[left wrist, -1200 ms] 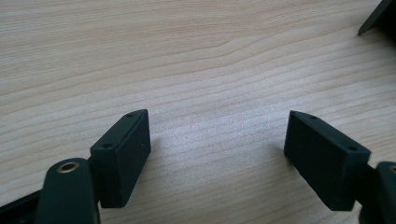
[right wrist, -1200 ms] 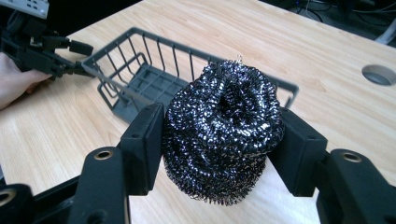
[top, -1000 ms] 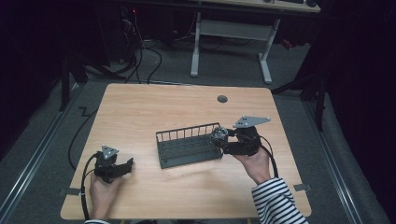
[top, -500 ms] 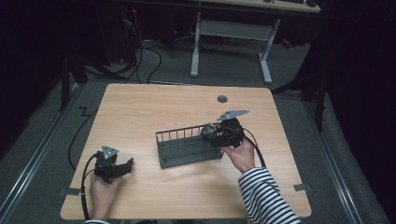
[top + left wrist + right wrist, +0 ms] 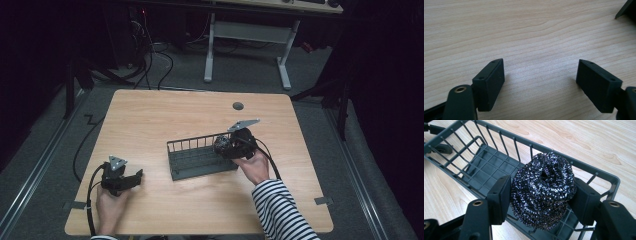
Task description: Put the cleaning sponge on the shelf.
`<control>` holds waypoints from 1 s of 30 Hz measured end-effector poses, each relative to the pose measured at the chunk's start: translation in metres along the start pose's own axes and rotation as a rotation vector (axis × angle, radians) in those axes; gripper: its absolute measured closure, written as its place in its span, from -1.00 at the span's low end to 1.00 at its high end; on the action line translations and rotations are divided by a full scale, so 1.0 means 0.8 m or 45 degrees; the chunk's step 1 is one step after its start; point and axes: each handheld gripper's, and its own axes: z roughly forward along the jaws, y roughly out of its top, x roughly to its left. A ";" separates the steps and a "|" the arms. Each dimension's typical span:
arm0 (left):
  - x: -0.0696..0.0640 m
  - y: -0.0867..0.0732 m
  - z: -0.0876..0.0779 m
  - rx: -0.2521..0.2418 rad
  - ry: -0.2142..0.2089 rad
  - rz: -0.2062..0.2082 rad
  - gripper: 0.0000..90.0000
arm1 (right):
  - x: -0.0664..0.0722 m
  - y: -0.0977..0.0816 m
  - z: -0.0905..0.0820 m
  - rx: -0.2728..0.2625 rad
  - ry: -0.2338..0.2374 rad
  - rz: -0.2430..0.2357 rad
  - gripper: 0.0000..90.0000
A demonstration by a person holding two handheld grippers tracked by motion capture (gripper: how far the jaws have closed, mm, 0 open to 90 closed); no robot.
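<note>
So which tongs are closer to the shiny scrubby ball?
The right tongs: they squeeze the steel wool scrubber over the wire basket. The left tongs rest open on the table, left of the basket.

Pale wood-grain surface (image 5: 165, 120): smooth, matt laminate look, fine streaked grain, soft sheen near the left tool. Dark grey wire basket (image 5: 461, 160) near the surface's right edge: thin rods and grid floor, coated, matt, smooth. Round steel-wool scouring ball (image 5: 542, 195): coiled metal strands, rough, glittery, dark silver, pressed between the right tool's (image 5: 541, 203) matt black pads, which look like slightly grainy plastic or rubber. Left tool (image 5: 540, 83): same matt black blocks, small screw holes, a brass-coloured metal rivet on its arm. Striped black-and-white knit cloth sleeve (image 5: 280, 207), soft, matt.
</note>
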 end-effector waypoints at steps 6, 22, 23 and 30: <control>0.000 0.000 0.000 0.000 0.000 0.000 -0.49 | 0.000 -0.002 0.005 0.021 -0.008 -0.008 -0.16; 0.000 0.000 0.000 0.000 0.000 0.001 -0.49 | -0.002 -0.006 -0.006 -0.032 0.005 0.003 -0.24; 0.000 0.000 0.000 0.000 0.000 0.001 -0.49 | -0.002 -0.006 -0.011 -0.050 0.004 -0.001 -0.24; 0.000 0.000 0.000 -0.001 0.000 -0.001 -0.49 | -0.003 -0.008 -0.027 -0.098 -0.001 0.010 -0.23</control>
